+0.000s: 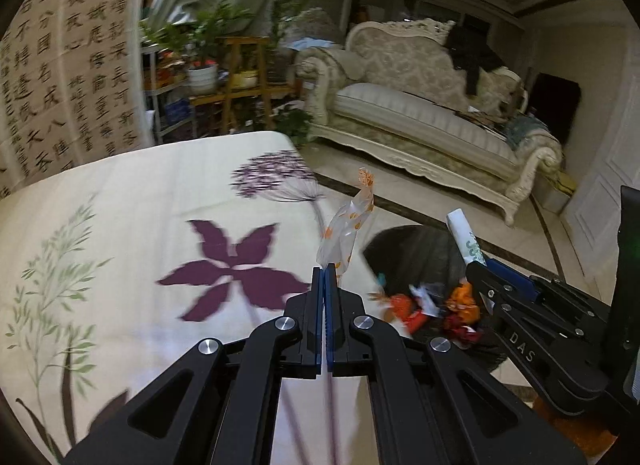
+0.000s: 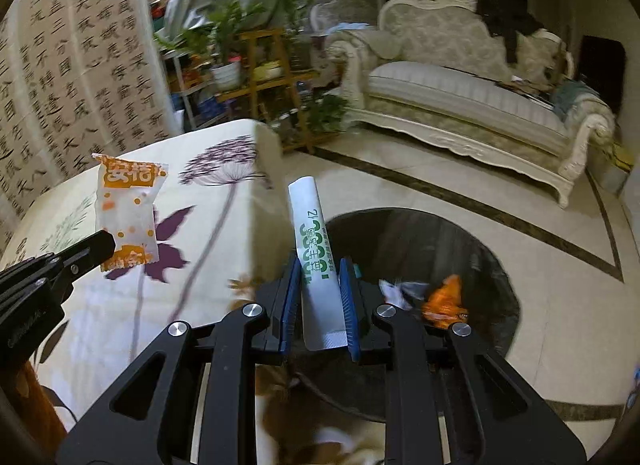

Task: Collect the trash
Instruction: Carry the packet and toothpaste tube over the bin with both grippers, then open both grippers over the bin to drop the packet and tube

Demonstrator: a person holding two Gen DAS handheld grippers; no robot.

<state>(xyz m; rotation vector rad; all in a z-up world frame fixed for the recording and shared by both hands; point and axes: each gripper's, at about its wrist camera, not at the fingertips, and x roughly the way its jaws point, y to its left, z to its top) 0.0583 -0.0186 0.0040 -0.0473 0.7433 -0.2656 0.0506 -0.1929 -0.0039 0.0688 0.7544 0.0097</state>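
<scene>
**Two light wrappers held near the bin**

We hold one piece of trash in each gripper. The left gripper (image 1: 325, 271) has its jaws pressed together on the lower edge of an orange-and-white wrapper (image 1: 347, 227), which stands up above the table (image 1: 120, 225). The right gripper (image 2: 320, 289) has its jaws closed on a white stick packet (image 2: 316, 249), which points forward beside the dark bin (image 2: 460, 241) on the floor.

We judge both things very light, thin and soft. They bend easily and may be slippery, so a grip on a flat sealed edge seems best.

The right view shows the wrapper's flat printed face; the left view shows it only from the edge. The left view shows more of the trash (image 1: 432, 305) already in the bin.
</scene>
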